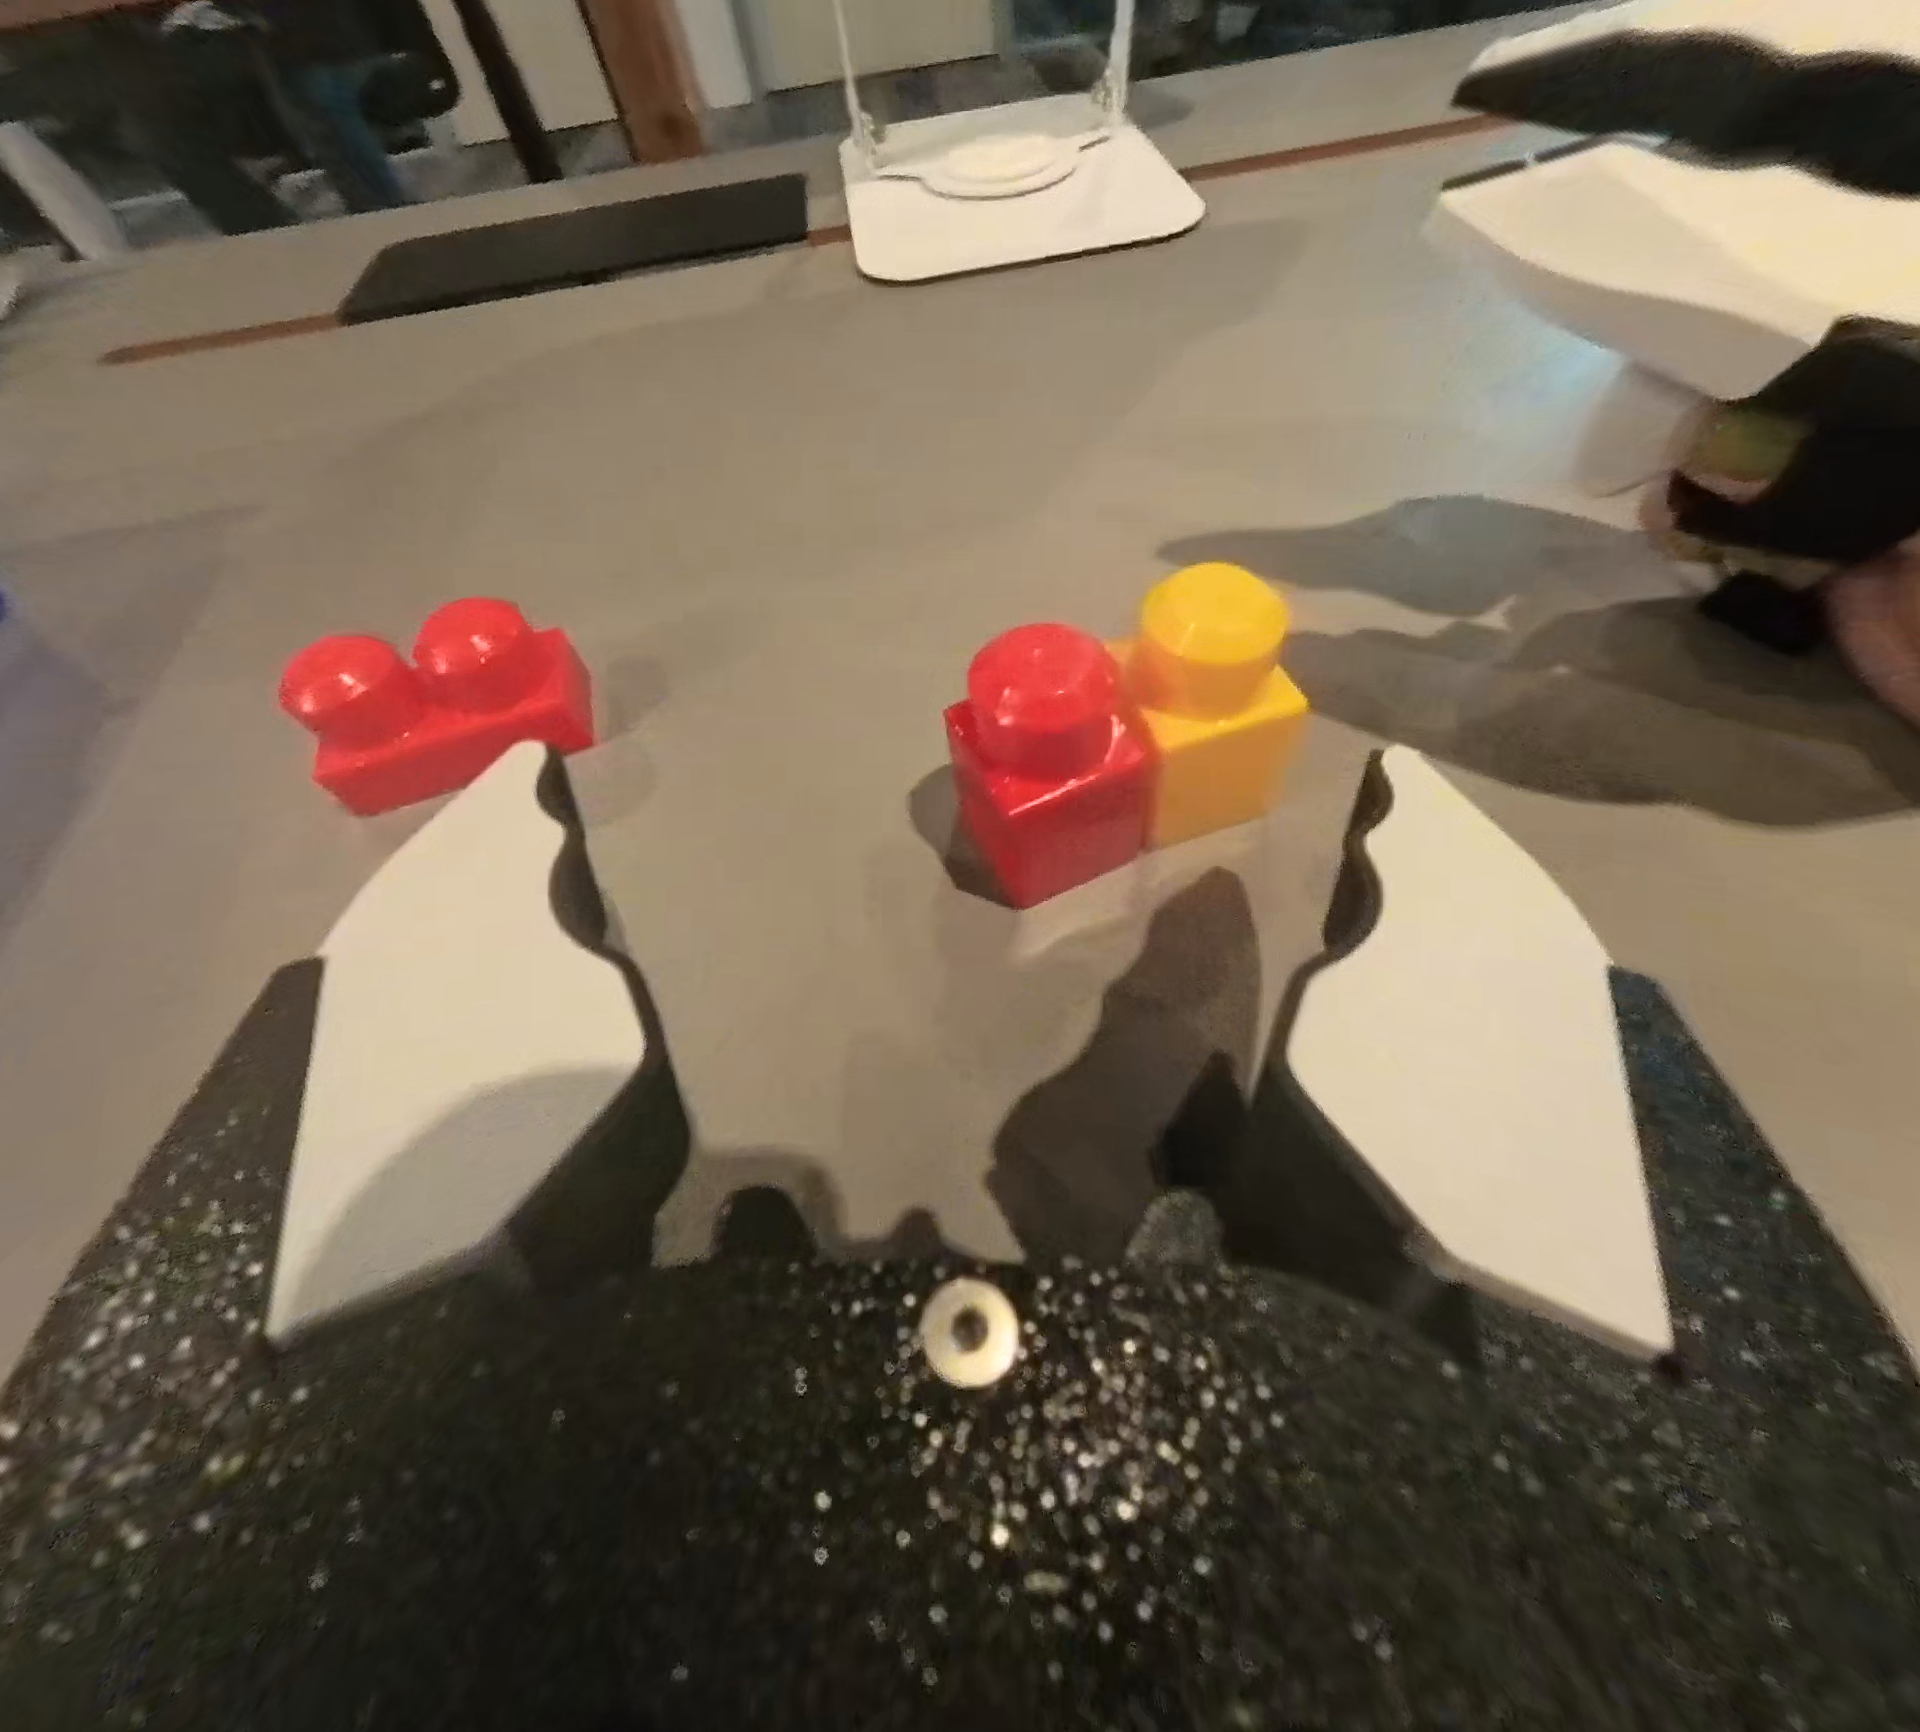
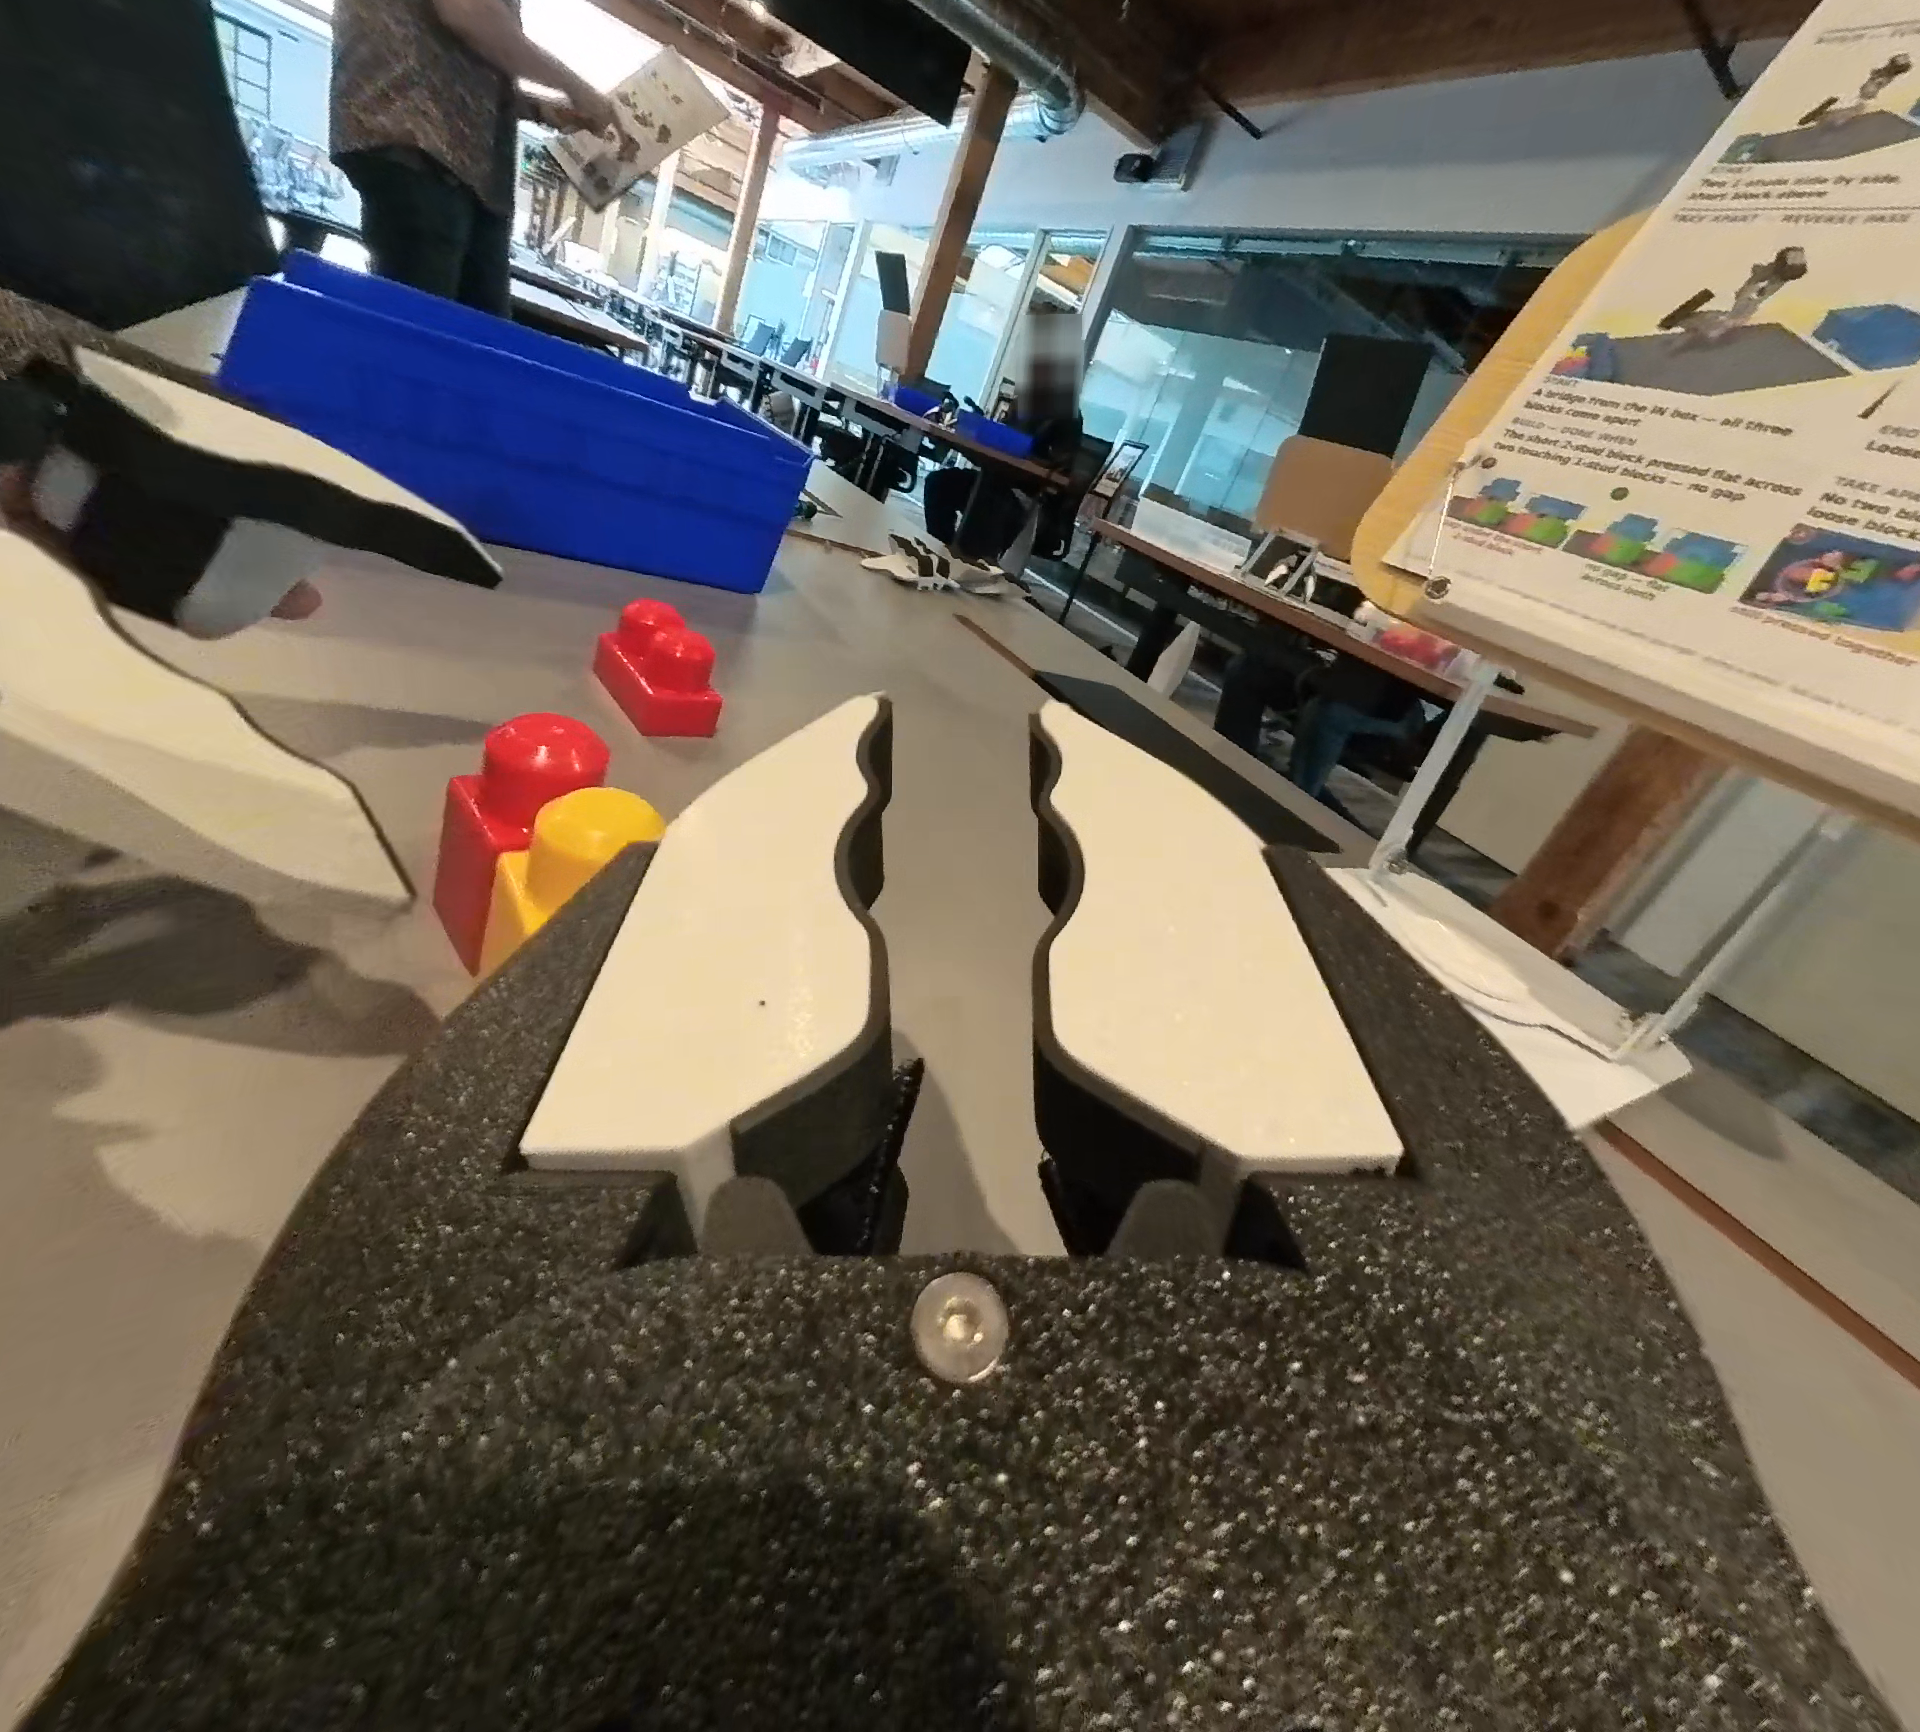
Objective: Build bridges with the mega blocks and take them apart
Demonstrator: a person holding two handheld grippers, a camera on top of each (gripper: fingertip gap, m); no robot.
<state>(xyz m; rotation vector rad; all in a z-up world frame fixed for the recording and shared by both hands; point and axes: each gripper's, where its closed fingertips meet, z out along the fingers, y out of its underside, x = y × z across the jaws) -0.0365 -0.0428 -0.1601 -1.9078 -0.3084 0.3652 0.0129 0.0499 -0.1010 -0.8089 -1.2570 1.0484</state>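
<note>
In the left wrist view, the left gripper is held spread wide and empty above the grey table. Just ahead, a red one-stud block and a yellow one-stud block are set side by side, touching. A red two-stud block is seen lying well apart to the left.

In the right wrist view, the right gripper is shown narrowly parted, with nothing held, beside the pair; a blue bin is seen beyond. If the pair is nudged while the two-stud block is fetched, a gap could be opened and the bridge left crooked.
</note>
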